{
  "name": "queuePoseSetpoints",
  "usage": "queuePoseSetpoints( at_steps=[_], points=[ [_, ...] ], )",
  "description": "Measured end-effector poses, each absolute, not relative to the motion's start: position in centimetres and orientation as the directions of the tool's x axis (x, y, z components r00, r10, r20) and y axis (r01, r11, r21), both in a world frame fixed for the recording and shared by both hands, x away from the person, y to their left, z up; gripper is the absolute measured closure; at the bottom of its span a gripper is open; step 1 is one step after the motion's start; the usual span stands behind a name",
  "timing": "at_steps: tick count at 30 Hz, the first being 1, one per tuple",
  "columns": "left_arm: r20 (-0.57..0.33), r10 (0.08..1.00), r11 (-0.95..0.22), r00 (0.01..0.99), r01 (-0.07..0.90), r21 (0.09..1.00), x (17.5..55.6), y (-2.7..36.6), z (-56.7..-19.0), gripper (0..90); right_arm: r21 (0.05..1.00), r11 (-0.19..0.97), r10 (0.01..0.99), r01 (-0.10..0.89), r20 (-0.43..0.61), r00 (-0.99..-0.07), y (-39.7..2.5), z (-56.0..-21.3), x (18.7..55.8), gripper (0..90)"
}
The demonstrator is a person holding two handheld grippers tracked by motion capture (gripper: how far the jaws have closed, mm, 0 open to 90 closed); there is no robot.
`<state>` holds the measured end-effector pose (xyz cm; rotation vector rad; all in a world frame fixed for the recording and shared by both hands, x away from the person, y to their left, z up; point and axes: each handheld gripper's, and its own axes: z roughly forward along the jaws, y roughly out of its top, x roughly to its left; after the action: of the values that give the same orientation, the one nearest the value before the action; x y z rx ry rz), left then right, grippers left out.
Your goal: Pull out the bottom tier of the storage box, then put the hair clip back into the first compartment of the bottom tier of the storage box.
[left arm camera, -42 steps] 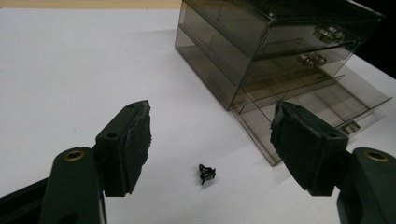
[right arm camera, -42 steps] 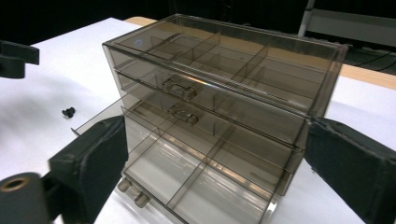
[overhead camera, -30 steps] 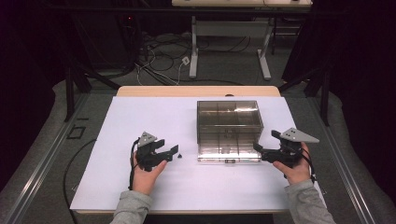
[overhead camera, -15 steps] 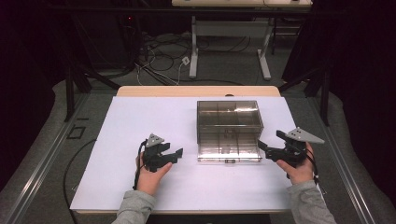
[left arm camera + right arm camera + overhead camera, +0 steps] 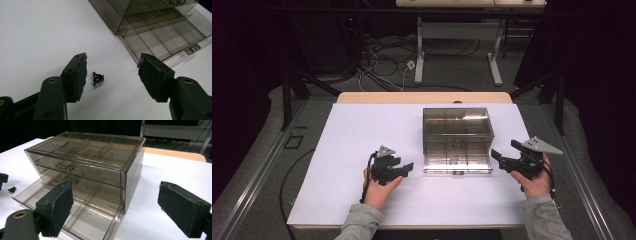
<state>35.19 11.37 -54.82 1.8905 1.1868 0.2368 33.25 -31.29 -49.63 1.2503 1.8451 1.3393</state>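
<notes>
Nearest the person, the left tongs [image 5: 111, 75] stand wide apart and hold nothing, hovering low over the white table [image 5: 362, 130] with a small black clip [image 5: 97, 78] lying on the sheet between the jaws, closer to the jaw at 9 o'clock. In the high view the clip is too small to make out, though it must sit just off the tips of these tongs, at about 9 o'clock from the drawer front. It looks light, hard and a little spiky, likely to skid on the smooth sheet, so a grip across its middle, with the pads squarely on opposite sides, seems safest. The right tongs [image 5: 502, 157] are likewise spread wide and empty, at 3 o'clock of the smoky clear organizer box [image 5: 457, 135]. Its bottom drawer [image 5: 75, 216] is pulled out toward the person, its dividers bare. The box appears stiff, thin-walled plastic, slippery and easy to shove, so steadying its side wall would be wise. Beyond the table, cables [image 5: 387, 65] lie on the floor.
</notes>
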Motion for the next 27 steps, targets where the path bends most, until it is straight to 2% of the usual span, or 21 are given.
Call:
queuePoseSetpoints(
  at_steps=[7,14,27],
  points=[
    [-0.256,0.817,-0.179,0.517,0.649,0.740,35.3,11.1,-54.7,45.0,0.926,0.056,0.907,0.373,0.109,-0.407,-31.8,-49.7,33.2,13.1],
    [-0.308,0.814,-0.154,0.492,0.695,0.702,35.5,11.0,-54.7,48.2,0.927,0.042,0.910,0.374,0.119,-0.397,-32.3,-49.7,33.1,13.5],
    [-0.331,0.828,-0.120,0.452,0.721,0.682,35.7,11.4,-54.7,53.7,0.927,0.030,0.917,0.373,0.123,-0.379,-32.3,-49.9,33.1,13.5]
  ],
)
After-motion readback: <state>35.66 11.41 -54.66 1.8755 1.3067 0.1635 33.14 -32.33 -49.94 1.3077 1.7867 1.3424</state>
